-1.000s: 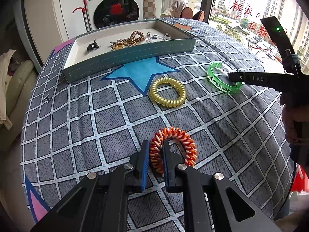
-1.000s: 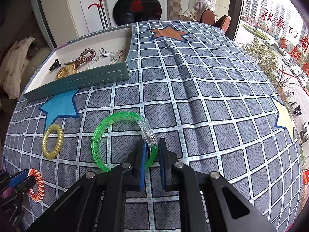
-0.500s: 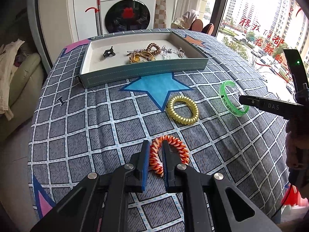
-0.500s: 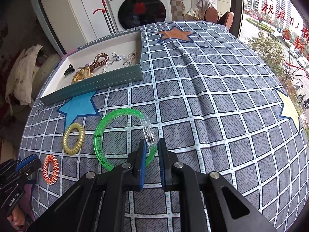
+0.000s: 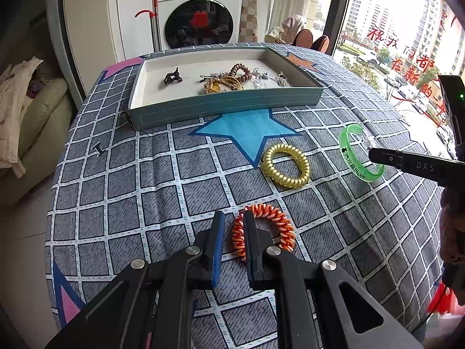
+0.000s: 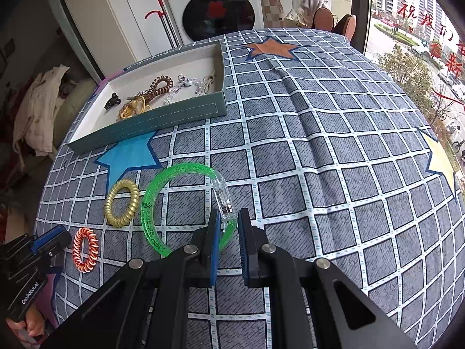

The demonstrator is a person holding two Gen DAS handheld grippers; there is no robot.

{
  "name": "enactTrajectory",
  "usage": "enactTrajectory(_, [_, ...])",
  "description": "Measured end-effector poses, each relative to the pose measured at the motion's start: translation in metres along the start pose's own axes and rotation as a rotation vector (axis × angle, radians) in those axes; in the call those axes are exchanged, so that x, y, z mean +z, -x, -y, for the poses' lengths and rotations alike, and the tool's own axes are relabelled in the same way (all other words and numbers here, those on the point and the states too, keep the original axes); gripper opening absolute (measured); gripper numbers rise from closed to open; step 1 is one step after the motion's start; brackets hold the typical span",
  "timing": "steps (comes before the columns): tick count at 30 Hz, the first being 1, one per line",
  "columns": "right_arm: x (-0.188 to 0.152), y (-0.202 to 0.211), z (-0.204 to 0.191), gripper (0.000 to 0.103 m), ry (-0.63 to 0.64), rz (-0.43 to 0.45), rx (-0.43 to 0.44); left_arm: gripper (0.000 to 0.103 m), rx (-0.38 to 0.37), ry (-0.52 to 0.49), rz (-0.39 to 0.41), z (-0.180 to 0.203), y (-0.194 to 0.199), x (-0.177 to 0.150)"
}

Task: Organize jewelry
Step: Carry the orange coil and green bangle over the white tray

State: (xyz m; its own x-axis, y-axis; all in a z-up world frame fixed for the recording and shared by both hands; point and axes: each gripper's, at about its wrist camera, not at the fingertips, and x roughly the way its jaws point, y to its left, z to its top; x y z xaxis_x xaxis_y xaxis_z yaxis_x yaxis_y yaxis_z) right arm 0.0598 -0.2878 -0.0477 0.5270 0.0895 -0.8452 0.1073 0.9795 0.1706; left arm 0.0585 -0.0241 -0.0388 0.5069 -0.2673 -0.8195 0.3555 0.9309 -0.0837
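Observation:
An orange-and-white coil hair tie (image 5: 283, 226) is at the near edge of the checked tablecloth, and my left gripper (image 5: 234, 226) is shut on its left side. From the right wrist view the tie (image 6: 93, 250) stands on edge in the left gripper (image 6: 62, 237). My right gripper (image 6: 228, 221) is shut on the green bangle (image 6: 146, 203) near its clear clasp. In the left wrist view the bangle (image 5: 353, 165) tilts up in the right gripper (image 5: 373, 154). A gold coil tie (image 5: 287, 181) lies loose between them. The teal tray (image 5: 226, 106) stands farther back.
The tray (image 6: 162, 120) holds a brown coil tie (image 6: 159, 85), a black claw clip (image 6: 112, 101), a gold cord and silvery chains. A washing machine (image 5: 200, 20) stands behind the table, a sofa with clothes (image 5: 26, 116) is at left, and a window is at right.
Both grips have held. Both views have drawn back and swung a little, so more of the table shows and the tray now sits level in the left wrist view.

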Motion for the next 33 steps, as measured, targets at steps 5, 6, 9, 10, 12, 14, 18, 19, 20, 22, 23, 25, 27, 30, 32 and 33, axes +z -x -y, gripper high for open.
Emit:
enactTrajectory(5, [-0.002,0.002,0.000,0.013,-0.004,0.002,0.013,0.096,0.075,0.011,0.014,-0.005,0.000,-0.004])
enactTrajectory(6, [-0.002,0.002,0.000,0.013,-0.005,0.003,0.015,0.096,0.080,0.012,0.020,-0.006,0.002,-0.004])
enactTrajectory(9, [-0.003,0.002,-0.001,0.013,-0.004,0.001,0.019,0.096,0.085,0.017,0.001,-0.010,-0.002,-0.003])
enactTrajectory(10, [-0.003,0.002,-0.001,0.013,-0.005,0.002,0.021,0.096,0.094,0.010,-0.008,-0.010,-0.005,-0.003])
enactTrajectory(12, [-0.004,0.003,-0.002,0.013,-0.005,0.003,0.025,0.096,0.095,-0.001,-0.031,-0.009,-0.012,-0.003])
enactTrajectory(14, [-0.004,0.004,-0.003,0.013,-0.003,0.005,0.027,0.096,0.086,-0.019,-0.053,-0.006,-0.016,-0.004])
enactTrajectory(18, [-0.004,0.006,-0.005,0.013,0.001,0.010,0.031,0.071,0.052,-0.053,-0.065,0.002,-0.018,-0.007])
enactTrajectory(19, [-0.003,0.007,-0.005,0.013,0.002,0.010,0.032,0.064,0.047,-0.061,-0.062,0.004,-0.018,-0.006])
enactTrajectory(20, [-0.003,0.008,-0.006,0.013,0.005,0.011,0.033,0.050,0.043,-0.069,-0.059,0.006,-0.017,-0.006])
enactTrajectory(22, [-0.002,0.009,-0.007,0.013,0.007,0.015,0.035,0.033,0.023,-0.071,-0.062,0.007,-0.017,-0.006])
enactTrajectory(23, [-0.002,0.009,-0.008,0.013,0.007,0.017,0.037,0.032,0.010,-0.067,-0.062,0.006,-0.016,-0.005])
enactTrajectory(25, [-0.002,0.011,-0.009,0.013,0.009,0.021,0.038,0.032,-0.025,-0.049,-0.066,0.003,-0.015,-0.005])
enactTrajectory(27, [0.000,0.013,-0.009,0.013,0.011,0.025,0.039,0.032,-0.043,-0.029,-0.063,0.001,-0.013,-0.004])
enactTrajectory(30, [0.002,0.015,-0.010,0.013,0.013,0.029,0.041,0.032,-0.044,-0.019,-0.047,-0.001,-0.008,-0.001])
enactTrajectory(32, [0.005,0.017,-0.011,0.013,0.017,0.033,0.042,0.032,-0.044,-0.015,-0.034,-0.002,-0.004,0.002])
enactTrajectory(33, [0.006,0.018,-0.012,0.013,0.018,0.035,0.044,0.032,-0.043,-0.014,-0.027,-0.002,-0.002,0.004])
